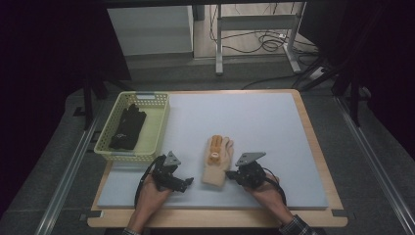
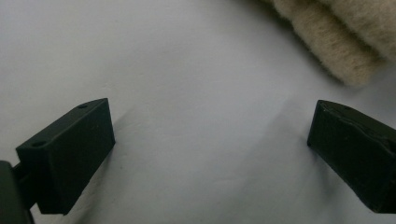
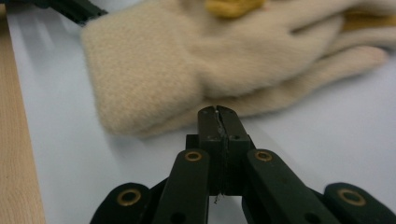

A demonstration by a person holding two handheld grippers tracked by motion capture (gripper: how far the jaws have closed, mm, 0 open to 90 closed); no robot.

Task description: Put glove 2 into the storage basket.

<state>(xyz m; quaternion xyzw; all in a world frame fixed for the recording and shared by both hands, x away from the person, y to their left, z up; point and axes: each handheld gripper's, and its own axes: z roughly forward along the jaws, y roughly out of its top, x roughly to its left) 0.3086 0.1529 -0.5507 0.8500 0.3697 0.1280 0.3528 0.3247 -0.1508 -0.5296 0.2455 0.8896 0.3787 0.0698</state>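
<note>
The cream glove (image 1: 218, 159) lies flat on the pale mat (image 1: 274, 132), its long axis running away from me: cuff nearest my side, fingers pointing toward the far edge, an orange patch on its upper part. It sits between my two tools. My right gripper (image 3: 218, 116) rests just beside the cuff, jaws pressed together with nothing between them, tips aimed at the cuff's edge. My left gripper (image 2: 210, 140) sits on the glove's other side, jaws spread wide over bare mat. Further left, a yellow basket (image 1: 157, 128) holds a black glove (image 1: 128, 126).
</note>
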